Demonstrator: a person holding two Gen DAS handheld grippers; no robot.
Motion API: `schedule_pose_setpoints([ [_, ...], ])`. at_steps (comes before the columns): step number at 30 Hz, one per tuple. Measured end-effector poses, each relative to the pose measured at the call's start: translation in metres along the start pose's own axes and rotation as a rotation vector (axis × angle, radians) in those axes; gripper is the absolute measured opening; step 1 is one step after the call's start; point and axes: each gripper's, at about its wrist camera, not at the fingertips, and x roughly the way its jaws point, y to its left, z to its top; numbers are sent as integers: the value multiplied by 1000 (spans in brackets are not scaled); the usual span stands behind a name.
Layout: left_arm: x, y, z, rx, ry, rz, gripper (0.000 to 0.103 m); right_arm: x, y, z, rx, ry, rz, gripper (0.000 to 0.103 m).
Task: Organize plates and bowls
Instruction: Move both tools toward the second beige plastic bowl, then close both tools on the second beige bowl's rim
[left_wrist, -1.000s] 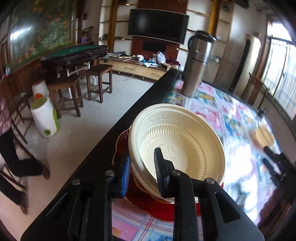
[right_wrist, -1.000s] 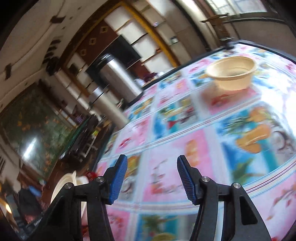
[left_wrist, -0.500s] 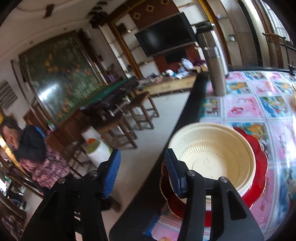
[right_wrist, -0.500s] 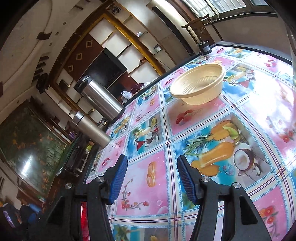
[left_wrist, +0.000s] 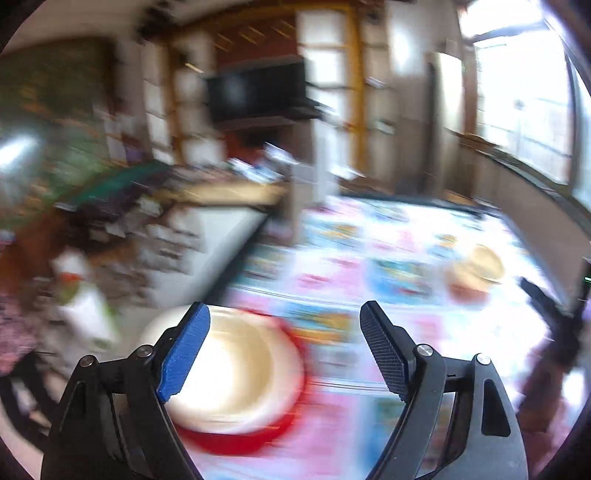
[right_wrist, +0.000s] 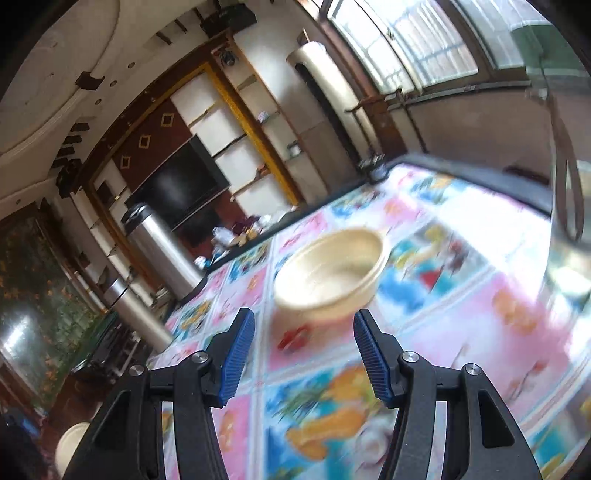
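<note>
The left wrist view is smeared by motion. My left gripper (left_wrist: 284, 350) is open with nothing between its fingers, hovering just above and right of cream bowls (left_wrist: 236, 380) stacked on a red plate (left_wrist: 236, 439) near the table's left edge. A lone cream bowl (right_wrist: 332, 273) stands on the patterned tablecloth in the right wrist view, and it shows small at far right (left_wrist: 480, 266) in the left wrist view. My right gripper (right_wrist: 303, 354) is open and empty, a short way in front of that bowl and in line with it.
Two steel thermos flasks (right_wrist: 162, 254) (right_wrist: 136, 314) stand at the table's far left side. A dark table edge (right_wrist: 480, 177) bounds the cloth at the back. A glass object (right_wrist: 569, 229) stands at the right. My other gripper (left_wrist: 554, 317) shows at the right.
My left gripper has let go of the cream bowl, which now rests on the stack, and has swung right and opened wider. My right gripper has closed in on the lone bowl.
</note>
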Motion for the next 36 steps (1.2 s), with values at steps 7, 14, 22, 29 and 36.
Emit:
schedule_pose_setpoints([
  [7, 88, -101, 24, 22, 215, -221, 84, 40, -33, 60, 21, 7, -65, 68],
  [14, 155, -171, 46, -20, 240, -197, 84, 80, -65, 79, 108, 95, -70, 69],
  [22, 252, -220, 44, -170, 362, -220, 84, 100, -81, 82, 155, 145, -49, 69],
  [29, 274, -231, 36, -259, 394, -290, 84, 128, -86, 79, 213, 241, 2, 68],
  [36, 287, -238, 31, -215, 433, -334, 84, 149, -81, 67, 203, 328, -25, 69],
])
